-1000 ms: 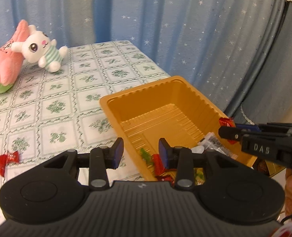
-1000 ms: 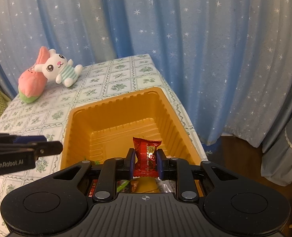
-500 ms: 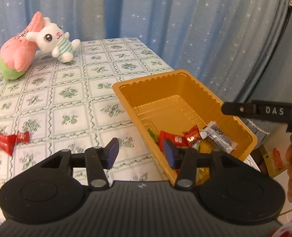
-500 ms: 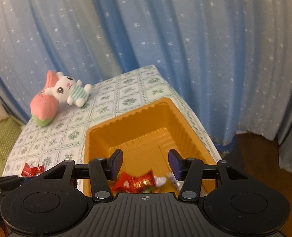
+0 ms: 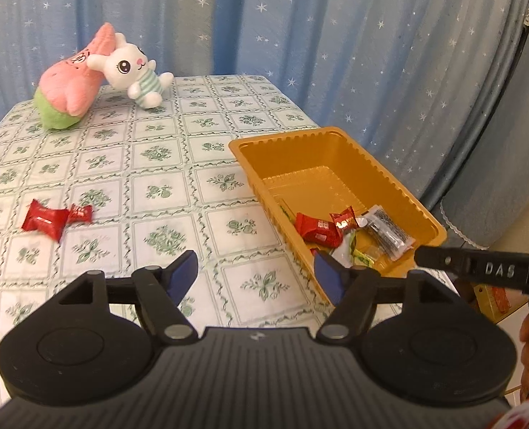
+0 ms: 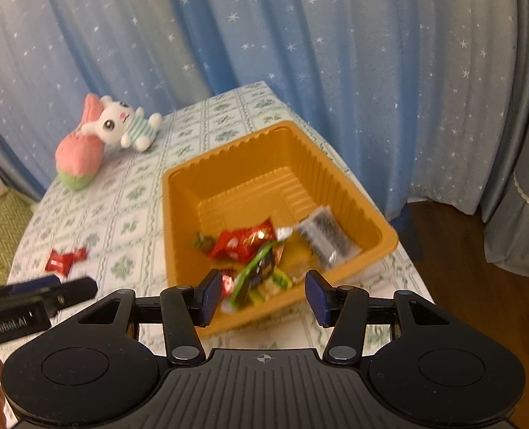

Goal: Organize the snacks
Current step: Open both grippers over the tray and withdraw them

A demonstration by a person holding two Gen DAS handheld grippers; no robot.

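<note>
An orange plastic tray sits at the table's right edge and holds several wrapped snacks, among them red packets and a clear packet with dark contents. Two red wrapped snacks lie on the tablecloth left of the tray. My left gripper is open and empty above the cloth by the tray's near corner. My right gripper is open and empty above the tray's near end.
A pink plush and a white bunny plush lie at the table's far side. Blue starry curtains hang behind. The table edge drops to the floor just right of the tray.
My right gripper opened and let the red snack fall into the tray, then drew back and up. My left gripper opened wider and pulled back, bringing the two red snacks on the cloth into view.
</note>
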